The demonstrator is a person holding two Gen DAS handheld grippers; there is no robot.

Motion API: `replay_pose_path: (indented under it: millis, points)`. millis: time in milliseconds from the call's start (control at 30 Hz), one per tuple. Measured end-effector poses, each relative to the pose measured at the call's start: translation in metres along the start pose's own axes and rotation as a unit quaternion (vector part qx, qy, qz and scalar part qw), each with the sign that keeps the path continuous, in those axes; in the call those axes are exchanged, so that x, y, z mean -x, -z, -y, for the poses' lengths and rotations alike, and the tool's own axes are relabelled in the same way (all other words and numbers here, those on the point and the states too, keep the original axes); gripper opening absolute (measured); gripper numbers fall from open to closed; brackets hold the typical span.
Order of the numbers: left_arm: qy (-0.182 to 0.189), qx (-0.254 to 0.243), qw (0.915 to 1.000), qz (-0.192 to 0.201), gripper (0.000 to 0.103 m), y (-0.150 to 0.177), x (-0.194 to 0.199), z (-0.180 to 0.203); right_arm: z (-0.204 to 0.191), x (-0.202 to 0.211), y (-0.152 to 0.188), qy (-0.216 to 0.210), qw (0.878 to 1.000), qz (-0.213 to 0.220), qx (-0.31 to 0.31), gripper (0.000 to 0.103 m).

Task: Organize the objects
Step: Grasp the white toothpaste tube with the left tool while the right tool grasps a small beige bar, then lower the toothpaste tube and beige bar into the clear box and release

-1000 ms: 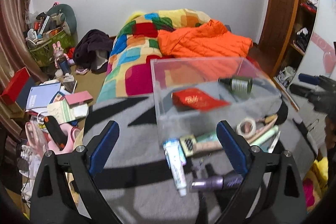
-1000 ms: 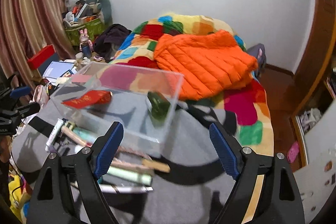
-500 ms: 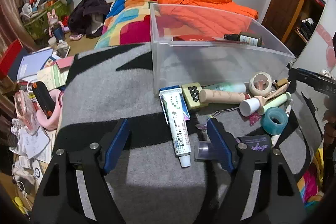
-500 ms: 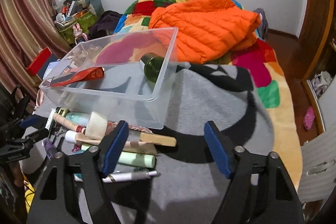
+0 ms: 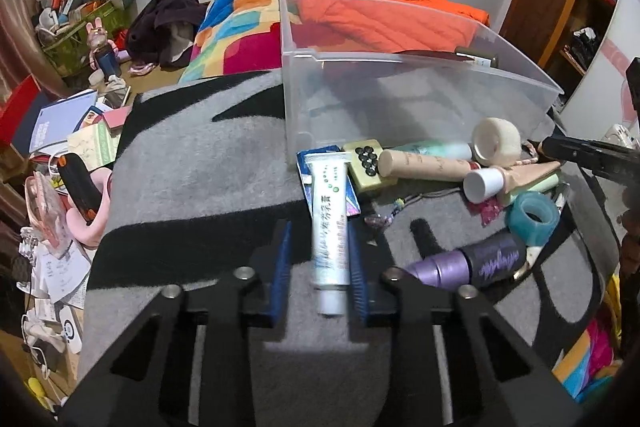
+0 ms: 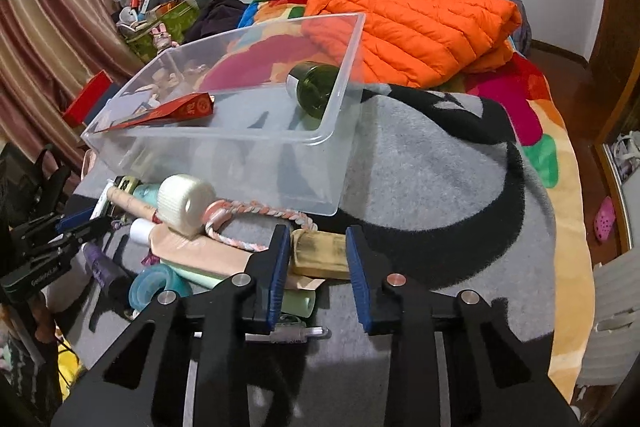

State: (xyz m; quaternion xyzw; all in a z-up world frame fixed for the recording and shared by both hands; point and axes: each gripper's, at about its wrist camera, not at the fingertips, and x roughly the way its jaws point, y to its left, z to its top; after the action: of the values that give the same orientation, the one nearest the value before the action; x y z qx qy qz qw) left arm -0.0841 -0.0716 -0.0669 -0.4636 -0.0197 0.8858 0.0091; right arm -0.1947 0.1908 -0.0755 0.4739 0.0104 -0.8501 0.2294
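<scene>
while the left tool (image 5: 318,281) is straddling the white toothpaste tube (image 5: 330,227), its blue pads (image 5: 281,279) are standing partly closed: the right-side pad is touching the tube, and a gap is showing on the other side. the tube is lying on the grey and black blanket (image 5: 200,187), cap end toward the camera, with its far end resting on a blue packet (image 5: 352,201) just in front of the clear plastic bin (image 5: 400,99).

the right tool (image 6: 318,273) is sitting around the end of a tan wooden handle (image 6: 320,255), with its pads (image 6: 358,275) narrowed on either side; whether they are pressing the handle cannot be told. the handle is lying in the pile beside the bin's near wall, touching a pink and white braided cord (image 6: 256,215) and a beige tube (image 6: 200,255).

the bin is resting on the blanket and is holding a red envelope (image 6: 180,109) and a green bottle (image 6: 316,89) on its side against the far corner.

a white tape roll (image 6: 186,203), a teal tape roll (image 5: 532,217) and a purple bottle (image 5: 468,263) are lying near the pile. an orange jacket (image 6: 420,19) is lying on the bed behind the bin.
</scene>
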Motion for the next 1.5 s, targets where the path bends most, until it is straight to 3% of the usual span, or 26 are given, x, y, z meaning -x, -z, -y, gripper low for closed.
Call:
replay_pose_path:
  millis: [67, 233, 467, 633, 800, 1033, 1067, 1233, 1500]
  points:
    - [-0.001, 0.0, 1.0, 0.001, 0.016, 0.002, 0.002, -0.001, -0.001, 0.003, 0.003, 0.004, 1.0, 0.002, 0.007, 0.024]
    - [-0.002, 0.003, 1.0, 0.004, 0.016, 0.006, 0.007, -0.006, -0.003, 0.009, 0.013, 0.015, 1.0, 0.0, 0.023, 0.024]
    - [-0.002, 0.013, 0.9997, 0.02, 0.016, 0.007, 0.019, -0.011, -0.003, 0.028, 0.02, 0.06, 0.997, 0.025, 0.048, 0.026]
    - [0.007, 0.023, 0.9986, 0.047, 0.016, -0.001, 0.036, -0.013, 0.004, 0.037, 0.011, 0.066, 0.996, 0.045, 0.041, 0.047]
    - [0.009, 0.019, 0.9972, 0.071, 0.016, -0.012, 0.05, -0.009, 0.012, 0.022, 0.001, 0.033, 0.999, 0.019, 0.018, 0.048]
    - [0.009, 0.014, 0.9956, 0.092, 0.016, -0.032, 0.054, -0.002, 0.009, -0.007, 0.008, 0.034, 0.999, -0.027, 0.023, 0.048]
    - [0.01, 0.012, 0.9953, 0.096, 0.016, -0.036, 0.054, -0.001, 0.01, -0.009, 0.009, 0.035, 0.999, -0.026, 0.02, 0.047]
    - [0.012, 0.006, 0.9941, 0.108, 0.016, -0.051, 0.052, 0.003, 0.018, -0.006, 0.01, 0.026, 0.999, -0.02, 0.004, 0.023]
    - [0.026, 0.004, 0.9947, 0.099, 0.016, -0.076, 0.039, 0.005, 0.016, 0.023, 0.002, 0.026, 0.999, 0.028, 0.002, 0.022]
